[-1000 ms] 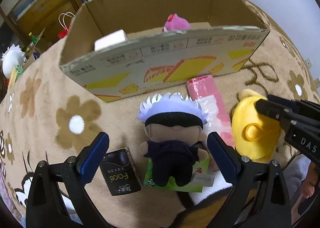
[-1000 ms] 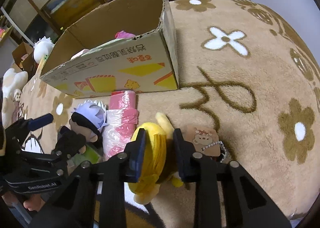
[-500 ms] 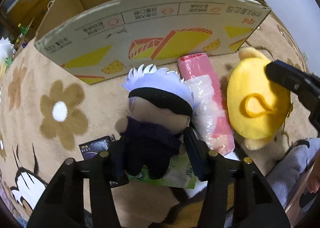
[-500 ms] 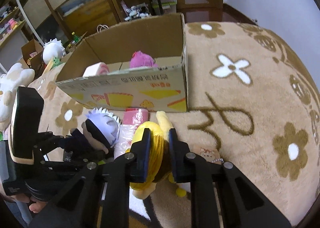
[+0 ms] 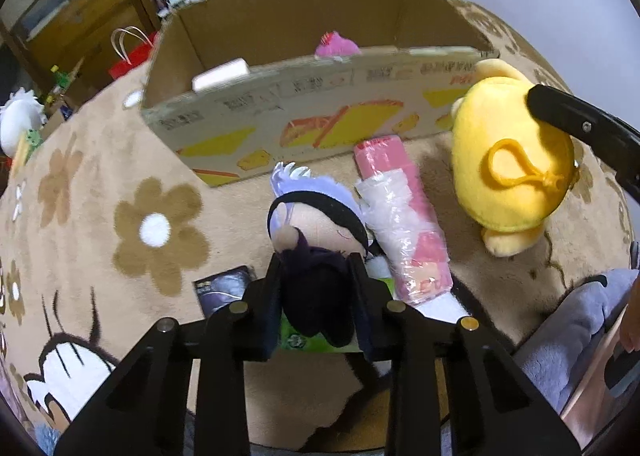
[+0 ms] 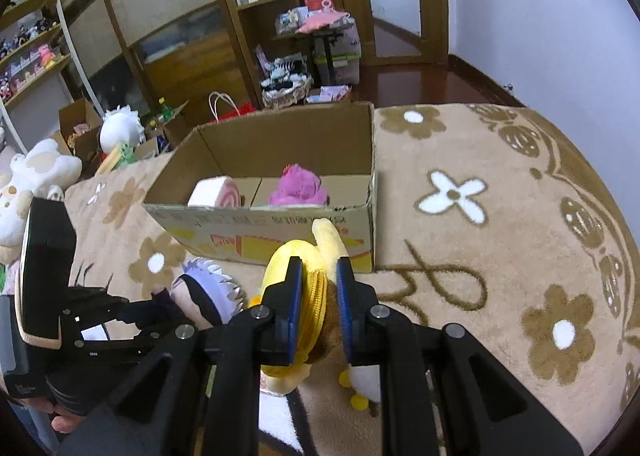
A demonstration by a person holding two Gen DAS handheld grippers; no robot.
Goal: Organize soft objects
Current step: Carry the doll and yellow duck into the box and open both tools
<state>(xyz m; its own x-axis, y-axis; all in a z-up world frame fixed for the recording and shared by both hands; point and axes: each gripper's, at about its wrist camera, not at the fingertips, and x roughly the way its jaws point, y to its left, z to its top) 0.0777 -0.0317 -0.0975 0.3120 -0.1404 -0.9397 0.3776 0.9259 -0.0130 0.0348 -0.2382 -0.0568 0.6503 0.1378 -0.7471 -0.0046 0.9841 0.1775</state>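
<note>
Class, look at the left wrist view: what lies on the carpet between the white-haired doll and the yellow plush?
A pink plastic-wrapped pack lies between the white-haired doll and the yellow plush, touching the doll's head and apart from the plush.

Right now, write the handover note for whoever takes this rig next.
Left gripper: shut on the white-haired doll, on its dark body.
Right gripper: shut on the yellow plush.
Cardboard box ahead already holds a pink plush and a roll-cake plush.
Pink wrapped pack lies on the rug in front of the box, beside the doll.
Left to do: drop both held toys in the box, then see to the pack.
</note>
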